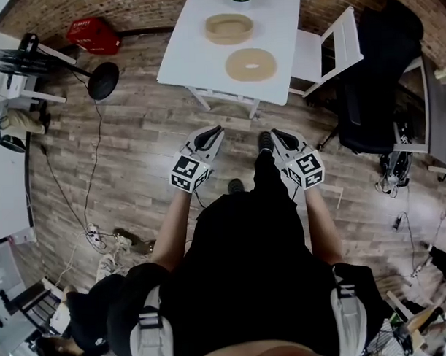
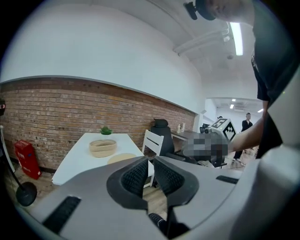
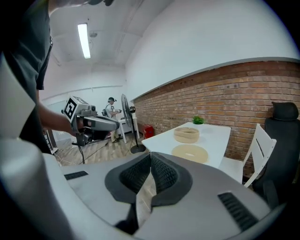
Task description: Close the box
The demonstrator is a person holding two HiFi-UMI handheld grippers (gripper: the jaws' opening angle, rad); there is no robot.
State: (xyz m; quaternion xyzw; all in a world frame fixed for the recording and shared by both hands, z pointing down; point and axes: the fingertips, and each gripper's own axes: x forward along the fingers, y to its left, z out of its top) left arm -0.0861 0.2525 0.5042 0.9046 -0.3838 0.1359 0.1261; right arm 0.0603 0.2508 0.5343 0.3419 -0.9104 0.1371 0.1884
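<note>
Left gripper [image 1: 216, 131] closed, tilted down | right gripper [image 1: 277, 134] closed, tilted down

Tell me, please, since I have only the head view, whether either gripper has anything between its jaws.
Observer: Neither does. Each gripper view shows its jaws together with nothing between them, both the left gripper and the right gripper.
Operator: Thank you. Does the round box have real walls, or is it flat like the disc beside it?
Observer: Seen from the side, the round box has low upright walls and stands open. The lid lies flat on the white table, apart from the box.
Operator: Is anyone else around?
Observer: Yes. The right gripper view shows a person standing by a pedestal fan, well away from the table.
</note>
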